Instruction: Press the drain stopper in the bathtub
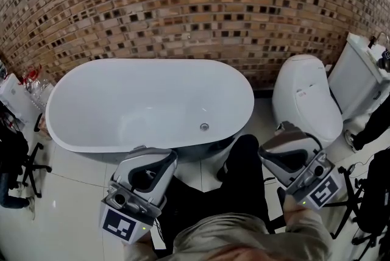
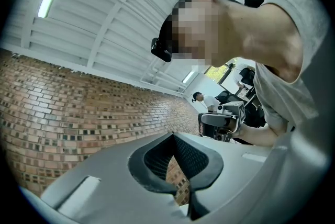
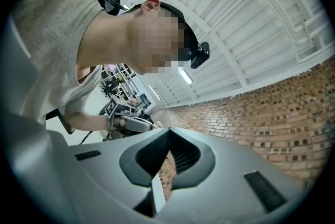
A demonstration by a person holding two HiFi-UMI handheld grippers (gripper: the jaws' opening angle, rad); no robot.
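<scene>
A smooth, glossy white bathtub (image 1: 91, 80) of oval shape was set against a wall of rough brown brick (image 1: 183, 3). The drain stopper (image 1: 205, 127), a small round metallic disc, was seen on the tub's floor toward its right end, close to the near wall. The stopper was not touched by anything. The left tongs (image 1: 159, 157) and the right tongs (image 1: 290, 132), both of matt grey moulded plastic with a marker cube at the rear, were held outside the tub. The left was held just at the near rim, and the right farther off, beside a rounded white toilet (image 1: 304, 95). In the left gripper view the left tongs (image 2: 172, 136) were seen drawn together. Their textured black pads met at the tips, only a narrow slit was left behind them, through which brick showed, and nothing was held. In the right gripper view the right tongs (image 3: 168, 131) were likewise seen closed tip to tip and empty, their dark pads finely ridged. Both were tilted upward toward a white ribbed ceiling (image 2: 120, 8). A pale, glossy tiled floor (image 1: 67, 193) was seen around the tub.
</scene>
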